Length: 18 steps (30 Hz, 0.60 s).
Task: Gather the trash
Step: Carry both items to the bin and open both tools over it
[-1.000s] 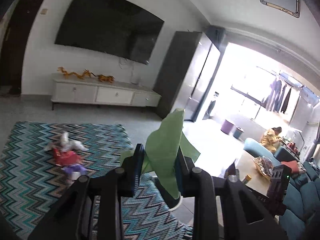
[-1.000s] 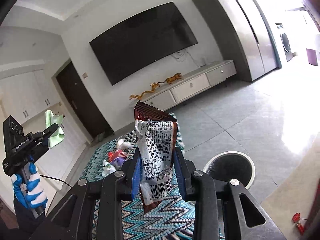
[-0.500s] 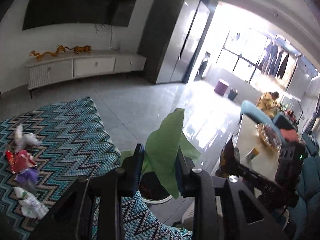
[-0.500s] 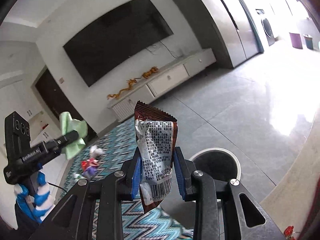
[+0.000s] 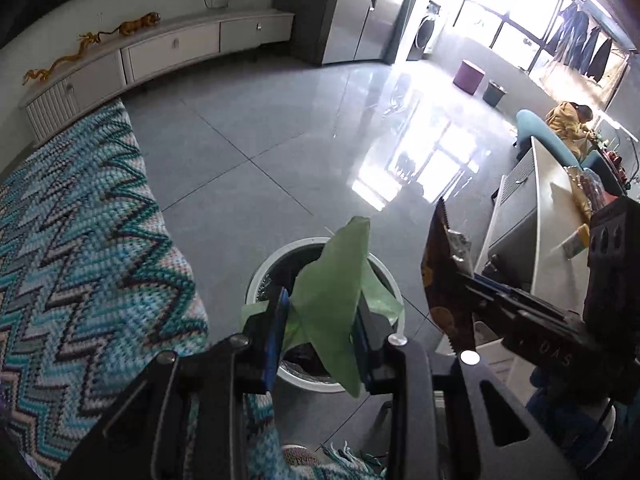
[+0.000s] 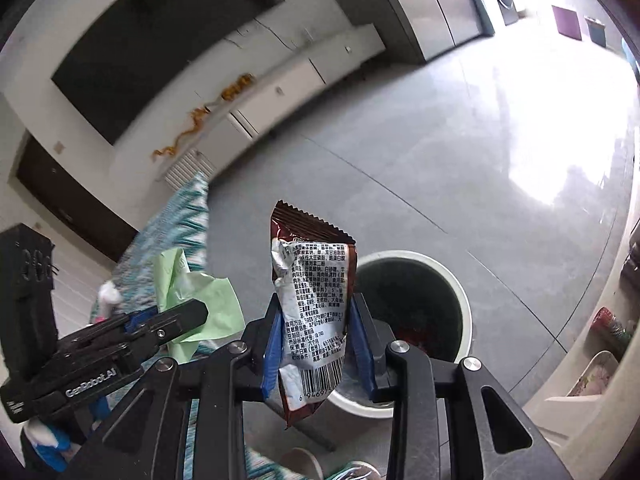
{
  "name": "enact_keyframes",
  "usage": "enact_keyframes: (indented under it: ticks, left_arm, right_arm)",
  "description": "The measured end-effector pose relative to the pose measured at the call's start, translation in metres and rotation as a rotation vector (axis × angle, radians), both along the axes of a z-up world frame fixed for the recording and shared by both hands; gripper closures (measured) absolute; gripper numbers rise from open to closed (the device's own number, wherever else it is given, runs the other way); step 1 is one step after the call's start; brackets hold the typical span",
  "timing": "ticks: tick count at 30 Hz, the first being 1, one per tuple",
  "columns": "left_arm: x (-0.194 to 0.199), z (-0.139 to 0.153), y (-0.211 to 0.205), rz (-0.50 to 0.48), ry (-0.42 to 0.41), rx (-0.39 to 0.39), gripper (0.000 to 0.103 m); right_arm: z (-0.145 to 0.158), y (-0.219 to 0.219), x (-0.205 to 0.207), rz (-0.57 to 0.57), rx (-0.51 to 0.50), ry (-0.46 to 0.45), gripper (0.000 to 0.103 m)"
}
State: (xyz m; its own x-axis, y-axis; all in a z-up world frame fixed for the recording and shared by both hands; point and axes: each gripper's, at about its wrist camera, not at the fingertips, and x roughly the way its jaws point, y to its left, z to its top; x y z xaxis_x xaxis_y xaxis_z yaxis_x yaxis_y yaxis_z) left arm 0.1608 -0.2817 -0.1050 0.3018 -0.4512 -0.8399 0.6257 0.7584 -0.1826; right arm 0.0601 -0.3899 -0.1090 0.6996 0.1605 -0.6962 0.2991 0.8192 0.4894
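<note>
In the left wrist view we saw the left gripper (image 5: 320, 344) clamped on a green wrapper (image 5: 332, 300), its long axis running up and away along the fingers (image 5: 274, 340), directly over the open mouth of the white-rimmed trash bin (image 5: 256, 280). To the right, the right gripper (image 5: 468, 296) appeared side-on, gripping a brown snack packet (image 5: 440, 276) edge-on. Only this view showed the zigzag rug (image 5: 80, 240) in full and, farther off, the seated person (image 5: 568, 120). In the right wrist view we saw the packet (image 6: 312, 300) face-on, printed back and barcode toward the camera, upright with its serrated end pointing up, held between closed blue fingers (image 6: 272, 348); the bin (image 6: 460, 292) lay just behind, to the right. Only here was the wall television (image 6: 160, 44) visible.
</note>
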Motion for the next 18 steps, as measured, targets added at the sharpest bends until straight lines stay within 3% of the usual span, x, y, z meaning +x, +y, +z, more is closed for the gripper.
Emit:
enact_keyframes:
  ticks: [7,11,18]
  left_arm:
    - [0.025,-0.026,-0.021,0.027,0.057,0.034,0.067]
    - [0.032,-0.032,-0.024,0.045,0.089,0.005,0.048]
    - [0.024,-0.019,-0.012,0.063,0.065,-0.029,0.048]
  right_arm:
    - [-0.038,-0.010,0.023,-0.009,-0.003,0.103,0.067]
    - [-0.052,-0.016,0.027,-0.028,-0.005,0.138,0.054]
    - [-0.051,-0.022,0.016,-0.055,-0.001,0.146,0.053]
